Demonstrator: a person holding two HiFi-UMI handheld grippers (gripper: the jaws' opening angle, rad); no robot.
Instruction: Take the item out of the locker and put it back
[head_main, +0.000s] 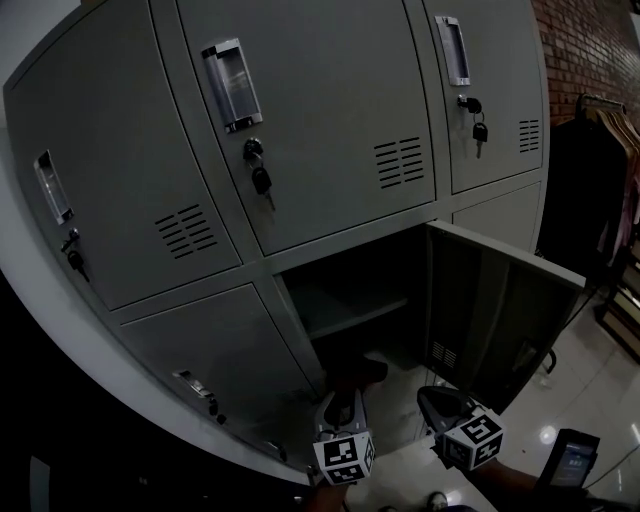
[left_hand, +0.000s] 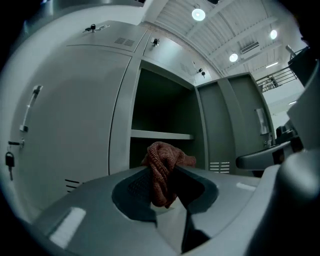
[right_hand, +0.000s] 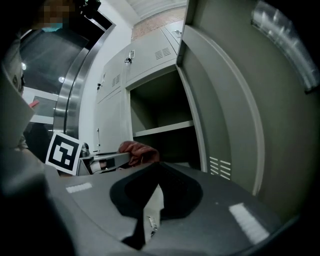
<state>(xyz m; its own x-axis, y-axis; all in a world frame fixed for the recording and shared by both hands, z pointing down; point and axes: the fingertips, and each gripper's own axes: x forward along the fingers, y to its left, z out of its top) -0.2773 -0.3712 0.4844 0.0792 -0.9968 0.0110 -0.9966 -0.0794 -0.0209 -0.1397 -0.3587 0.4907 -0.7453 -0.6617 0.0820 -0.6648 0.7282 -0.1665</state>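
Observation:
A red knitted cloth hangs bunched between the jaws of my left gripper, which is shut on it. In the head view the cloth and left gripper are just in front of the open lower locker. Its inner shelf is bare and its door swings out to the right. My right gripper hovers beside the left one, near the door, with its jaws shut on nothing. From the right gripper view the left gripper and the cloth show at the left.
Closed grey lockers with hanging keys surround the open one. A clothes rack stands by a brick wall at the far right. A dark phone-like device is at the lower right, above the glossy floor.

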